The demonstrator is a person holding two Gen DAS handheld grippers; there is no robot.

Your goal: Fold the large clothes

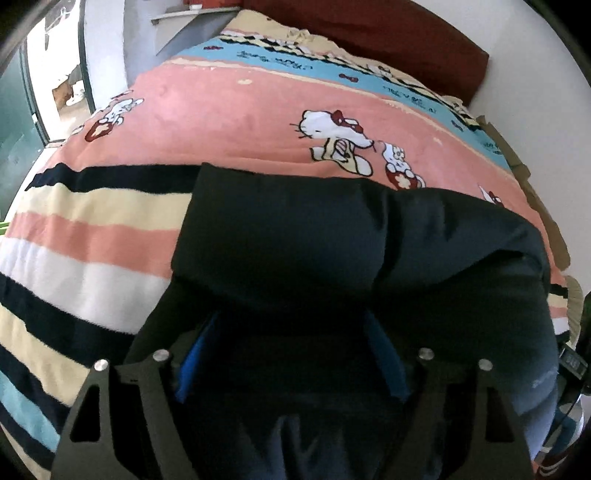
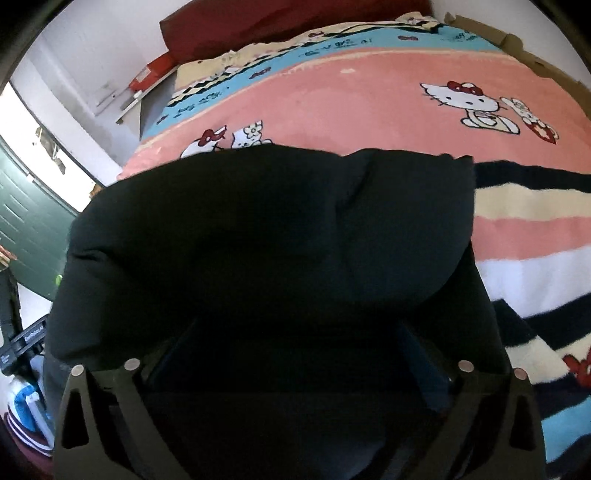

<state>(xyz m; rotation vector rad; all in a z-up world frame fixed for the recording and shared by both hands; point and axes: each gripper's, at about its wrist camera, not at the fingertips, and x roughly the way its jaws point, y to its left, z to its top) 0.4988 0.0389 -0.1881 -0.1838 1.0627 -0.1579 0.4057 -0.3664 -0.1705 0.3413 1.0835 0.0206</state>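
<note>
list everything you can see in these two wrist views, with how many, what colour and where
dark garment: one, black to navy, padded, bunched on the blanket in front of both grippers
blanket: one, pink with cartoon cats, plus cream, white, blue and dark stripes, covering the bed
headboard or cushion: one, dark red, at the far end of the bed
cardboard: brown, along the bed's far side by the wall
box: one, red, on a ledge beside the headboard
left hand-held gripper: one, black with blue pads, jaws wide, dark cloth between them
right hand-held gripper: one, black, jaws wide, dark cloth between them
</note>
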